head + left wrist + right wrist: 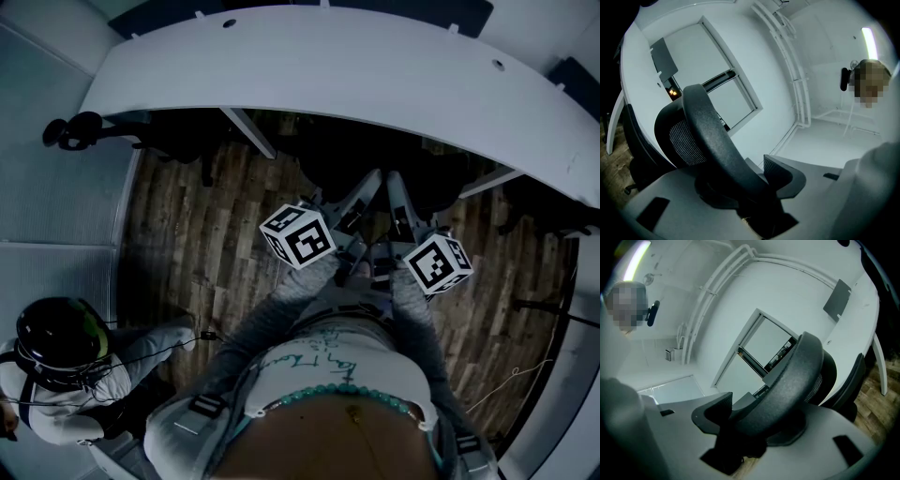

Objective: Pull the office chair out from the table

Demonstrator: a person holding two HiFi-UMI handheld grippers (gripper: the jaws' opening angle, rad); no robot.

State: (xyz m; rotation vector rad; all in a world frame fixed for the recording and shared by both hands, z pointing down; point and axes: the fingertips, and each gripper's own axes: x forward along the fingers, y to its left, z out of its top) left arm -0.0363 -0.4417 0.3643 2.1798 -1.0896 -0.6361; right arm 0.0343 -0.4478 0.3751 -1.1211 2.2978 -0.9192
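The left gripper (359, 195) has its fingers pinching the back rim of the office chair (710, 140), tucked under the far desk (356, 66). The right gripper (400, 195) clamps likewise. Best to draw both back evenly, level, without twisting.

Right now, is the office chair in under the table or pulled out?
Tucked in. Head view: the office chair shows only a dark back close against the table edge; its seat is hidden under the top.
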